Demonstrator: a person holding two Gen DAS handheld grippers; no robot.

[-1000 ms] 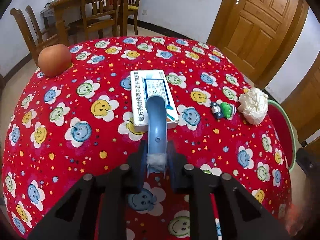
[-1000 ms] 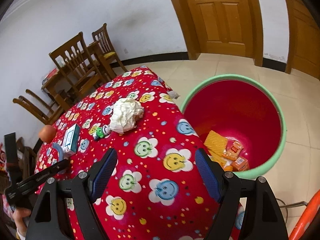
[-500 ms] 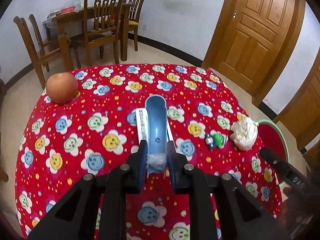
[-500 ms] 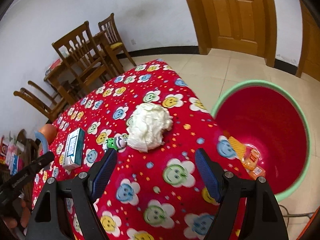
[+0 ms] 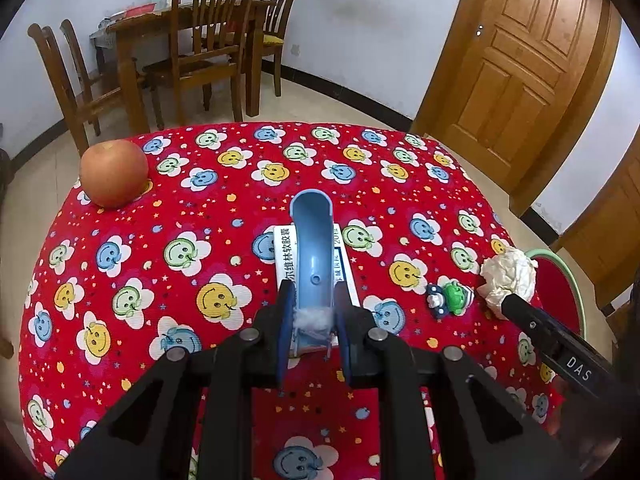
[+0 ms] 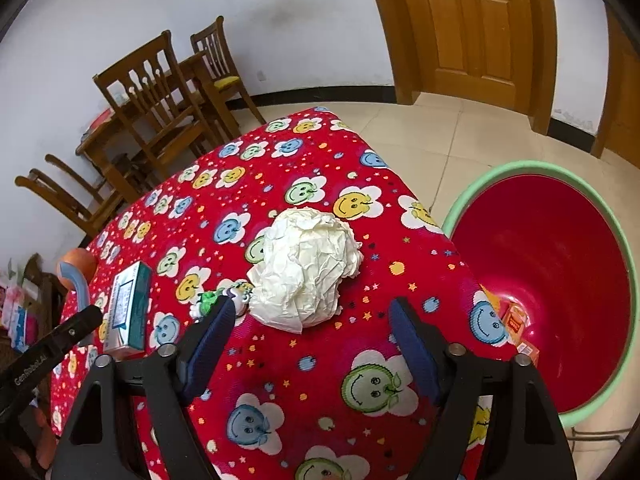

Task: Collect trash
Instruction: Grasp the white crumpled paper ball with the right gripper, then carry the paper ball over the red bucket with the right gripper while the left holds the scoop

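The right gripper (image 6: pixel 310 342), its jaws just narrowing yet empty, hovered near a crumpled paper ball (image 6: pixel 306 268) on the red smiley tablecloth (image 6: pixel 320 380), beside a red bin (image 6: pixel 560 272). The ball looked light and squashable, best pinched across its middle. The left gripper (image 5: pixel 313 326) clamped a blue shoehorn (image 5: pixel 312 240).

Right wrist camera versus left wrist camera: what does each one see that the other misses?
Only the right view shows inside the red bin, where orange wrappers lie. Only the left view shows the left gripper clamped on a blue shoehorn-like tool. Both show the crumpled paper ball, green toy, medicine box and apple.
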